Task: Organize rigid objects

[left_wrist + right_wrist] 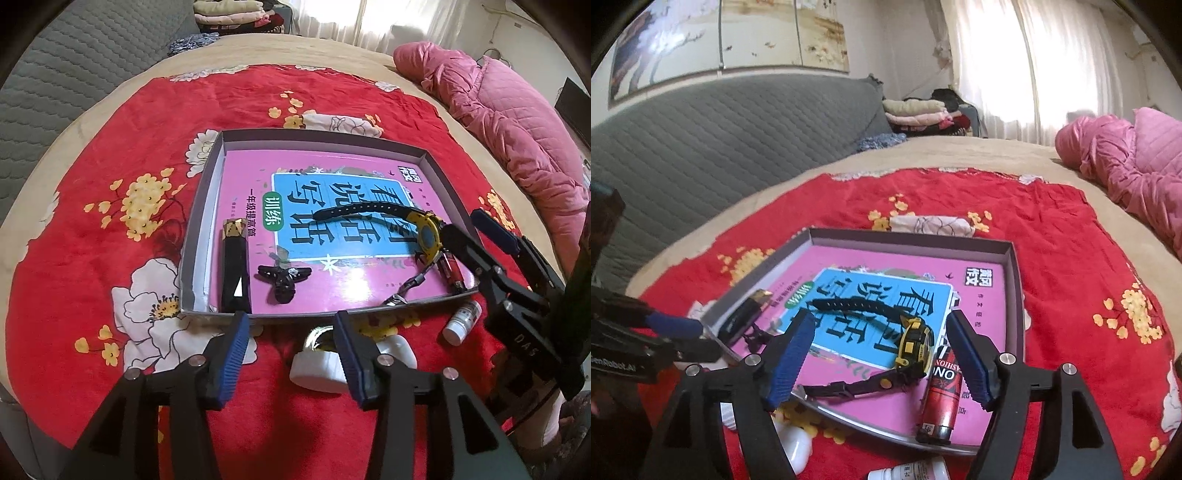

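A shallow grey tray [321,134] lies on a red flowered cloth with a pink book [236,162] inside it. On the book rest a black case with a gold end [235,273], a black hair clip [283,278], a yellow watch with a black strap [428,236] and a red lighter [451,271]. My left gripper [291,325] stands open over the tray's near edge, nothing between its fingers. My right gripper [881,321] is open above the watch [914,341], its pads clear of it, with the lighter [942,395] by its right finger.
In front of the tray lie a white object with a gold loop [314,369], another white piece [395,350] and a small white bottle [461,321]. A pink quilted jacket [498,110] lies at the right. A grey padded headboard [720,136] rises behind the bed.
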`<state>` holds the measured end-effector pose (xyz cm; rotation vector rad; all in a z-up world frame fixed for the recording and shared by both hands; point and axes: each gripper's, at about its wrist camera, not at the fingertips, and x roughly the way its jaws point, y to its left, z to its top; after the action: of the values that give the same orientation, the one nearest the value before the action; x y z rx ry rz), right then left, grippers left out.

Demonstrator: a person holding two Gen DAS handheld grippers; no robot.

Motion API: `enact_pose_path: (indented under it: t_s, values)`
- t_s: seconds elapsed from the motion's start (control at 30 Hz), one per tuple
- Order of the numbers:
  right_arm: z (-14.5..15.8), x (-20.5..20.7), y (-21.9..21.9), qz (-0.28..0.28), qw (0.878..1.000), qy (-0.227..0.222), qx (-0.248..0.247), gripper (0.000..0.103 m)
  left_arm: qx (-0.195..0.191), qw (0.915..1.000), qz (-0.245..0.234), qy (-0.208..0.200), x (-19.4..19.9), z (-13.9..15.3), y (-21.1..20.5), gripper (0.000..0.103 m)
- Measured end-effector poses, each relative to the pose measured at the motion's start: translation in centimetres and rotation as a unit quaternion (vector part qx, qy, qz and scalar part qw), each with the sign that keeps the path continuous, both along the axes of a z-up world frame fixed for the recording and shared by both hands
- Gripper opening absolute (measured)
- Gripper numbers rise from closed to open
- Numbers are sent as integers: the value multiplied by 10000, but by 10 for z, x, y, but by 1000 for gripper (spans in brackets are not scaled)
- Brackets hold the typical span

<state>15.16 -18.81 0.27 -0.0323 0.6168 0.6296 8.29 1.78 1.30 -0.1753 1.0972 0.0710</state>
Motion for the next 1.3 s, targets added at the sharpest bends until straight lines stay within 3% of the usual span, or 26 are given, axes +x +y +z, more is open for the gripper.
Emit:
enact_pose_path:
  t_s: [0.27,1.13,1.3]
  values:
    - [10,-9,-21,-160,9991,-37,387,76,97,9998,-128,-76,-3,7,-8,47]
    - [20,-55,-44,-872,9954,-335,189,77,-18,9988,-250,-420,-17,27,-8,50]
    - [24,-61,-43,-859,9955,-370,121,77,71,9985,-261,-473,-22,28,-9,57]
